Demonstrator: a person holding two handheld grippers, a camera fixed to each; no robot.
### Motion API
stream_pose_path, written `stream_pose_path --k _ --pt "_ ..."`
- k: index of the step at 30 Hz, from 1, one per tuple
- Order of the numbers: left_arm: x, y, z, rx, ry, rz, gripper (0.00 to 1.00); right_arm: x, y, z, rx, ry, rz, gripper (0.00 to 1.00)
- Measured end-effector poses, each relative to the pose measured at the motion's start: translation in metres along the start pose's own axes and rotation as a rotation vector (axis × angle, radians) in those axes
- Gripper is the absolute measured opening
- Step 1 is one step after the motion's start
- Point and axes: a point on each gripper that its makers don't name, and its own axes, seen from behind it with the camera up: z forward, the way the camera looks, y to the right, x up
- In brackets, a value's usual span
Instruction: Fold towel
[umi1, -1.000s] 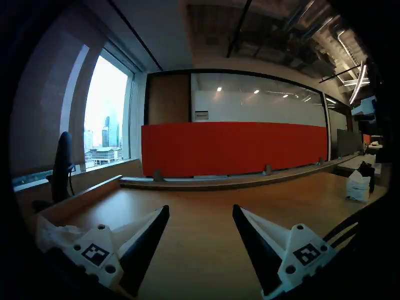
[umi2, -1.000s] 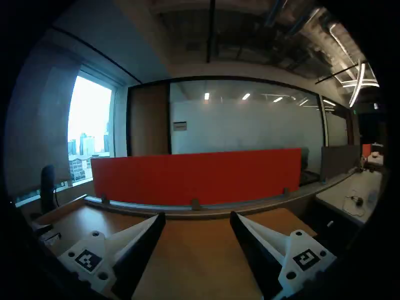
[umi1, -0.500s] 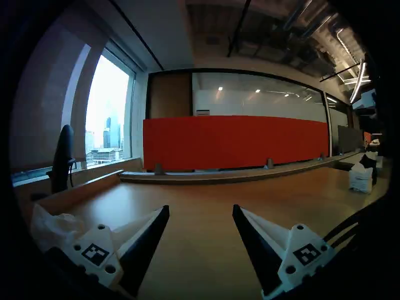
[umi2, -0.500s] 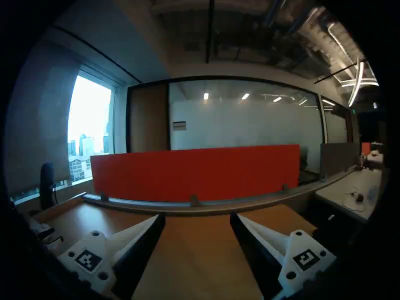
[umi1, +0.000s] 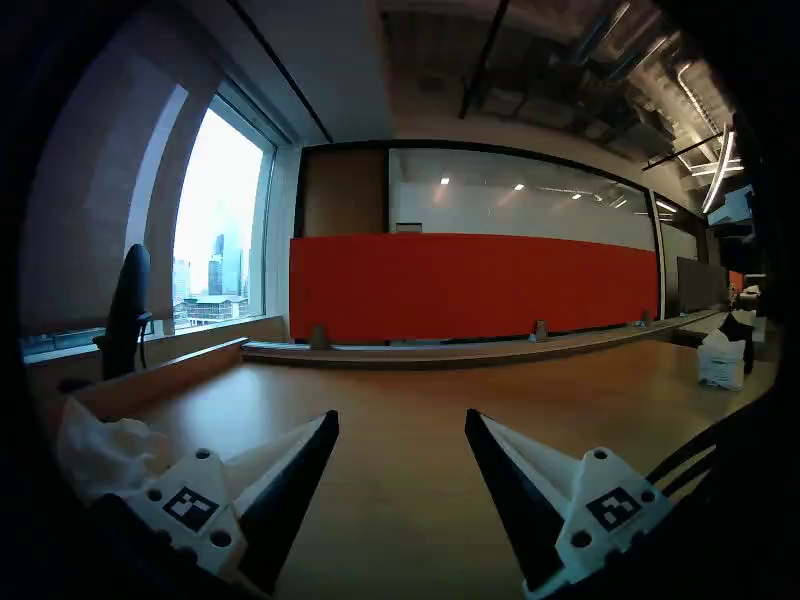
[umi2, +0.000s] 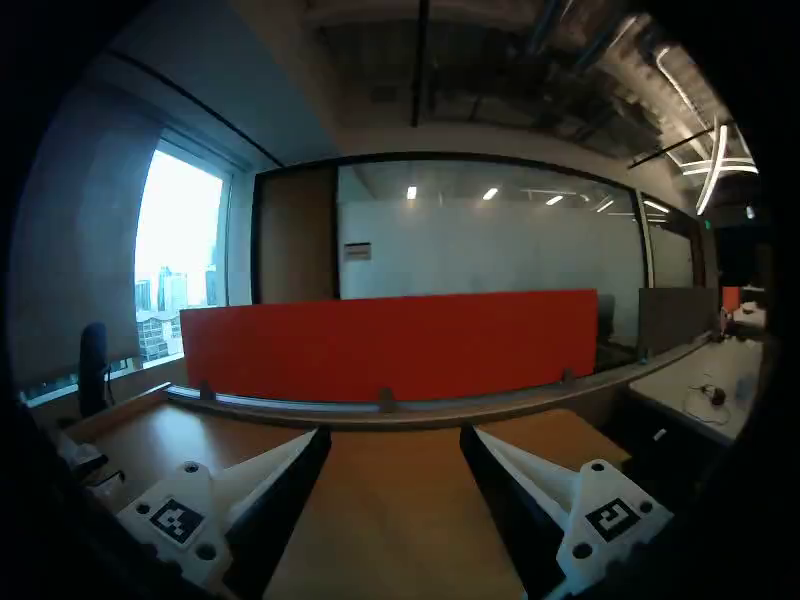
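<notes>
Towel (umi1: 98, 455): white crumpled heap on the wooden desk (umi1: 400, 375), far left, just beside the left gripper's outer finger.
Left gripper (umi1: 400, 414): fingers spread wide, holding nothing.
Right gripper (umi2: 393, 431): fingers spread, empty, facing the red divider (umi2: 390, 345).

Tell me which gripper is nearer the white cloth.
Left. The cloth lies crumpled on the desk just beside the left finger of the left gripper. The right gripper is farther off, with the cloth seemingly small at its far left.
</notes>
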Motion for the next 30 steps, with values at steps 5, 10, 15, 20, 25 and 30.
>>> stream_pose_path --k 5,10,15,20,25,30 --pt "0.0 0.0 0.0 -0.001 0.0 0.001 0.94 -0.003 0.001 -0.001 0.0 -0.004 0.003 1.0" --pt "0.0 0.0 0.0 -0.003 -0.001 0.001 0.94 -0.003 0.002 -0.002 0.0 -0.005 0.003 1.0" --pt "-0.001 0.0 0.0 -0.003 -0.001 0.001 0.94 -0.004 0.004 -0.003 0.0 -0.002 0.003 1.0" --pt "-0.001 0.0 0.0 -0.003 -0.002 0.001 0.94 -0.007 0.007 -0.003 -0.003 -0.003 0.004 1.0" --pt "0.0 0.0 0.0 -0.003 -0.002 0.001 0.94 -0.004 0.013 -0.005 -0.01 0.011 -0.004 1.0" --pt "-0.001 -0.001 0.0 -0.003 -0.002 0.001 0.94 0.001 0.022 -0.007 -0.025 0.036 -0.02 1.0"
